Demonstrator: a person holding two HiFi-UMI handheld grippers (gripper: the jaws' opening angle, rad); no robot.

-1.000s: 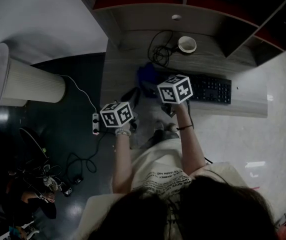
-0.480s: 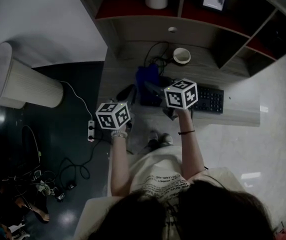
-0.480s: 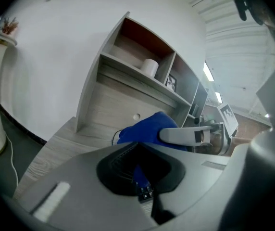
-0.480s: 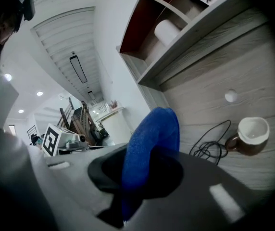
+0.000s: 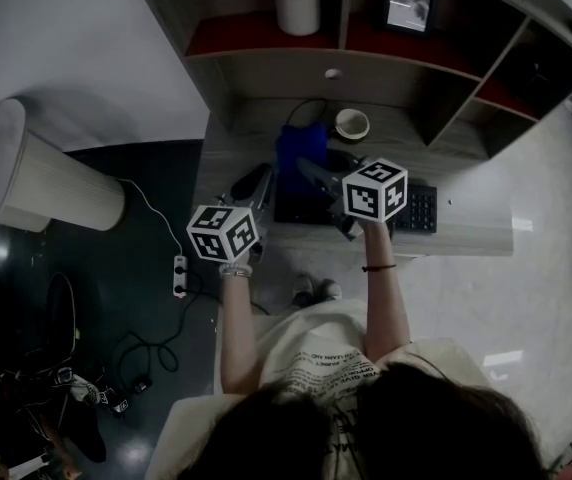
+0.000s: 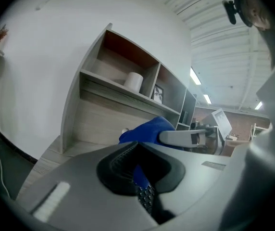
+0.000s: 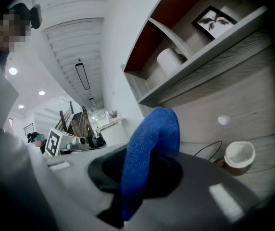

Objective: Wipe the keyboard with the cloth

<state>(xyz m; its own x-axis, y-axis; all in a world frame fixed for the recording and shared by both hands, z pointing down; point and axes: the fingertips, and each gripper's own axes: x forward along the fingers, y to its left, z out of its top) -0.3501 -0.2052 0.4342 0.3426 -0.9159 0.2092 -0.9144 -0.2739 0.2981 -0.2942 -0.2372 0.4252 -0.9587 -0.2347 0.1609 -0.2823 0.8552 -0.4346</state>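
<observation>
A black keyboard [image 5: 421, 208] lies along the front of the desk, and my right gripper's cube hides its middle. My right gripper [image 5: 316, 176] reaches up and left over the keyboard's left half. It is shut on a blue cloth [image 5: 301, 148] and holds the cloth bunched above the desk. In the right gripper view the cloth [image 7: 152, 138] stands up from the closed right gripper [image 7: 142, 172]. My left gripper [image 5: 251, 185] hovers at the desk's left front corner, shut and holding nothing. In the left gripper view the left gripper [image 6: 140, 165] points at the cloth [image 6: 144, 131], with keyboard keys [image 6: 146, 196] showing just below.
A white mug [image 5: 350, 124] and a looped black cable [image 5: 311, 108] sit behind the keyboard. On the shelf above are a white cylinder [image 5: 298, 6] and a framed picture [image 5: 409, 0]. A large white cylindrical appliance [image 5: 46, 183] and a power strip [image 5: 179, 273] are on the floor at the left.
My right gripper has shifted to the right along the keyboard with the cloth still in it. The left gripper has stayed by the desk's left front corner.
</observation>
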